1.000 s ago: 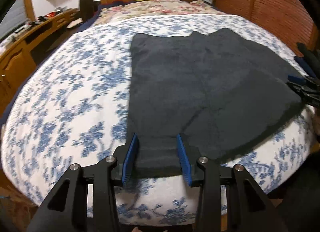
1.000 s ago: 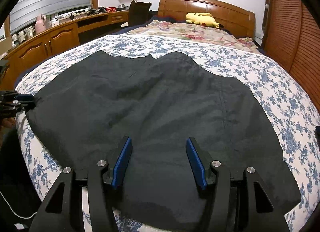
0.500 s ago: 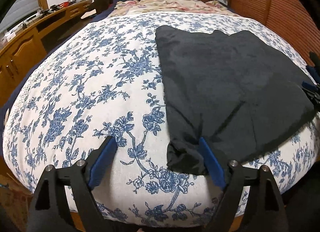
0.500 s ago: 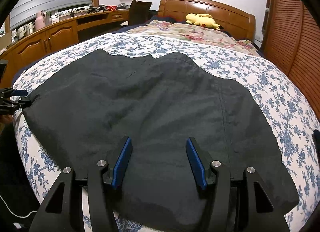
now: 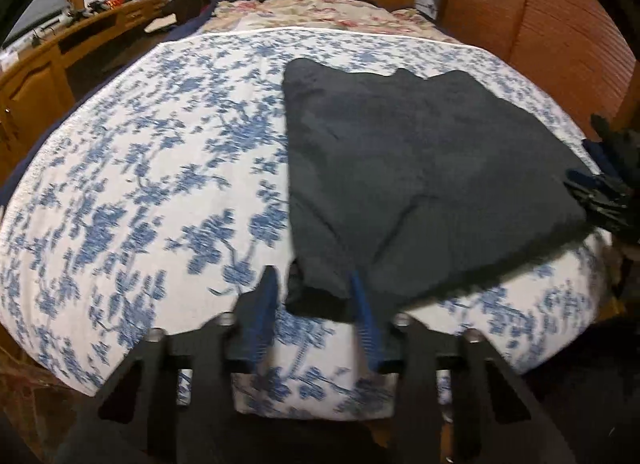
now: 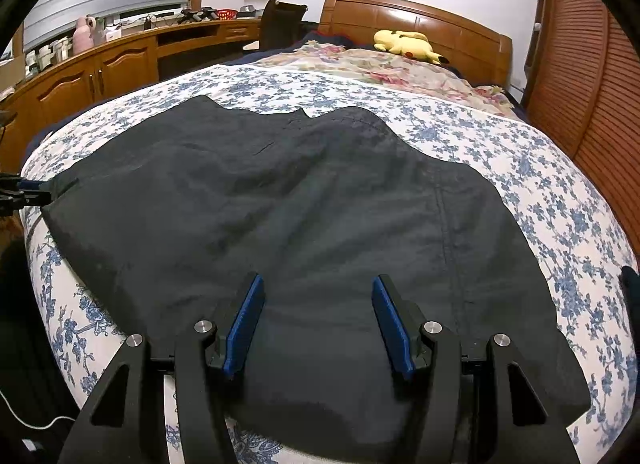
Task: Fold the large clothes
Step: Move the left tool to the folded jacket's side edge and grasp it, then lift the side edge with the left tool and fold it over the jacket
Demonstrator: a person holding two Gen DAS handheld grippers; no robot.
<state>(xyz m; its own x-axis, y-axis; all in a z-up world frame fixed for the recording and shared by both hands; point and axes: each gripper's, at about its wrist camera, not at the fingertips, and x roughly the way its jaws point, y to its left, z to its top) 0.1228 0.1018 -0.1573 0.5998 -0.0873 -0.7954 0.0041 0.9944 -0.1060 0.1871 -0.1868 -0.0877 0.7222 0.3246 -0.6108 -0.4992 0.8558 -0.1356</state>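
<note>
A large black garment (image 6: 304, 208) lies spread on the blue-flowered bedspread (image 6: 540, 184); it also shows in the left wrist view (image 5: 408, 168). My left gripper (image 5: 314, 294) is open, its blue pads on either side of the garment's near left corner at the bed's front edge. It shows at the far left of the right wrist view (image 6: 24, 194). My right gripper (image 6: 318, 312) is open and hovers over the garment's near hem. It shows at the right edge of the left wrist view (image 5: 600, 196).
A yellow plush toy (image 6: 406, 44) lies by the wooden headboard (image 6: 420, 20). A wooden desk with cabinets (image 6: 92, 72) runs along the left. Slatted wooden doors (image 6: 588, 76) stand on the right. A white cable (image 6: 36, 422) lies on the floor.
My left gripper has narrowed its jaws around the garment's near left corner and shifted right. The right gripper has stayed still and open over the hem.
</note>
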